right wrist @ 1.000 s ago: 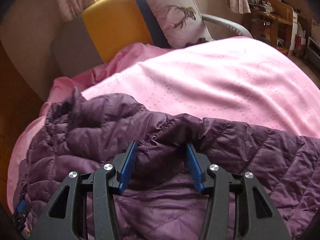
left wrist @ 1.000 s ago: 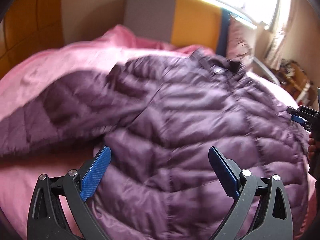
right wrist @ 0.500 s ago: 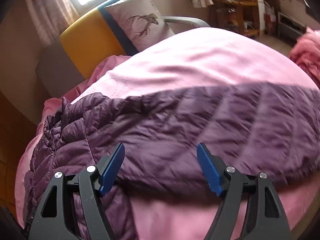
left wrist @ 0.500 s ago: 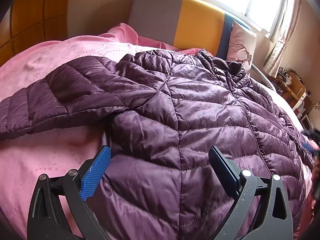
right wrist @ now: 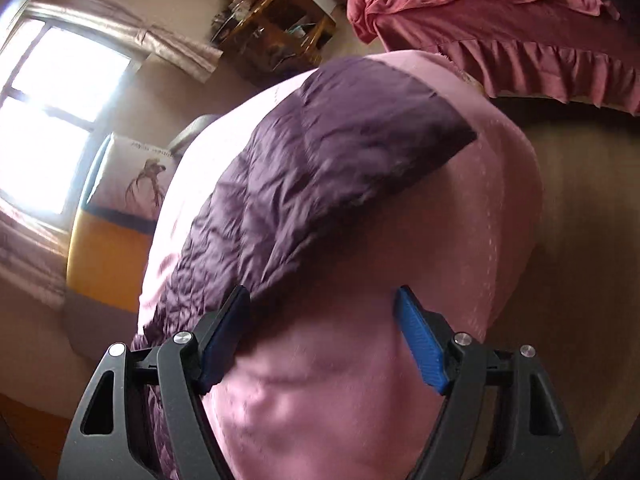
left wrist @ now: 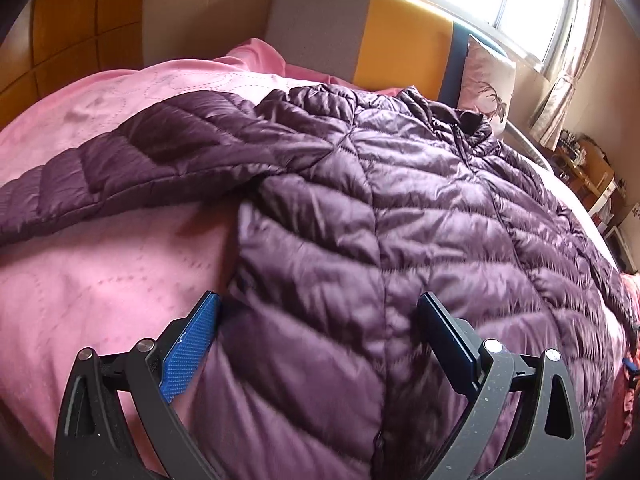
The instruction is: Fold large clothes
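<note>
On the wide bed with its pale pink stitched bedspread (left wrist: 100, 272) lies a dark purple quilted puffer jacket (left wrist: 380, 220), spread flat with its front up and its collar towards the headboard of grey, yellow and blue upholstered panels (left wrist: 360, 40). The jacket's near hem is cut off by the lower frame edge in the left wrist view, and its far side runs out of sight at the right, where the picture blurs. A white cushion printed with a stag (left wrist: 486, 80) leans against the headboard, partly hidden behind the collar.

The left gripper (left wrist: 318, 320) hangs above the jacket's lower body with its jaws spread wide and nothing pinched between them; its blue textured left pad (left wrist: 192, 348) sits over the jacket's side edge, just beside bare bedspread. One sleeve (left wrist: 132, 176) stretches out to the left across the pink cover and is cut off at the frame edge.

The right gripper (right wrist: 322, 336) is released too; its jaws have just been opening and hold nothing, only bedspread showing between them. That view is rolled and smeared. The other sleeve (right wrist: 340, 152) lies beyond the left fingertip, reaching towards the bed's edge, with a strip of bare cover around its cuff. Past that edge are brown floor (right wrist: 580, 240) and a dusty-rose ruffled cloth (right wrist: 500, 20).
</note>
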A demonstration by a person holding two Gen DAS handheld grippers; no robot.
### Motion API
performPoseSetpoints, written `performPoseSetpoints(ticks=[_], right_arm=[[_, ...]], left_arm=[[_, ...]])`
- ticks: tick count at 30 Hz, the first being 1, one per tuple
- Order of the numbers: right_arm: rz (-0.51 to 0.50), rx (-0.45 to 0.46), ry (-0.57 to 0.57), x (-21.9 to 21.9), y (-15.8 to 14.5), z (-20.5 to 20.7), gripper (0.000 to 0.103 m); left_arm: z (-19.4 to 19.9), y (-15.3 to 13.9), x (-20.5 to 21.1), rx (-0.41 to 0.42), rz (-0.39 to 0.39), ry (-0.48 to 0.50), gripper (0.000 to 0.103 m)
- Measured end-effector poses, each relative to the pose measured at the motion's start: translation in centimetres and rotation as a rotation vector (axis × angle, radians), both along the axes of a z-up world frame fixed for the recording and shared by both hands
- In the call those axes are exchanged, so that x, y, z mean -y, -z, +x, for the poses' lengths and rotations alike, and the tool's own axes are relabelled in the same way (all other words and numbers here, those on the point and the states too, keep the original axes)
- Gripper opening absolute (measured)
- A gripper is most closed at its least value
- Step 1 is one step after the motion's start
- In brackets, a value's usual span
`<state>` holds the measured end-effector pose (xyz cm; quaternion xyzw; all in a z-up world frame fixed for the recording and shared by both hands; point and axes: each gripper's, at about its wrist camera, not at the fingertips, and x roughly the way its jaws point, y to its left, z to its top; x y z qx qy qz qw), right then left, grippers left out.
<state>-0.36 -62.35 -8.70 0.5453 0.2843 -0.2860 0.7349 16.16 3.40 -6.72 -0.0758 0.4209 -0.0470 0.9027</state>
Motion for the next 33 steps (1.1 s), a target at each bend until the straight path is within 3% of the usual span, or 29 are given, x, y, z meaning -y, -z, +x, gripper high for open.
performPoseSetpoints(ticks=[4,6,8,10,13,18,24,29,33], right_arm=[[-0.023,0.013,0.033,2.8,-0.9,0.6,0.07],[-0.03,0.016,0.042,3.5,-1.3,1.2,0.058],[-0.035,0.012,0.034,3.8,-1.5,2.2,0.033],[-0.06,0.003,-0.007,3.5,-1.9,3.2,0.02],[-0.139,0.011,-0.08,2.0,-3.7,4.8,0.013],[-0.308,0.037,-0.25,-2.6,-8.1,8.4,0.011],[-0.49,0.06,-0.518,-11.6,-11.8,14.4,0.009],[-0.597,0.075,-0.765,-21.2,-12.2,18.8,0.008],[-0.593,0.112,-0.937,-29.0,-10.7,21.2,0.008]], left_arm=[[-1.1,0.1,-0.6,-0.009,0.009,-0.015,0.097],[-1.6,0.0,-0.7,-0.005,0.021,-0.024,0.097],[-1.8,-0.2,-0.9,-0.003,0.024,-0.028,0.097],[-2.1,-0.3,-0.9,-0.001,0.035,-0.028,0.097],[-2.3,-0.5,-0.9,0.005,0.043,-0.026,0.097],[-2.6,-0.7,-1.0,0.009,0.041,-0.02,0.097],[-2.9,-1.1,-1.1,0.024,0.045,-0.007,0.097],[-3.0,-1.3,-1.5,0.028,0.035,-0.008,0.097],[-3.1,-1.3,-2.1,0.03,0.017,-0.013,0.097]])
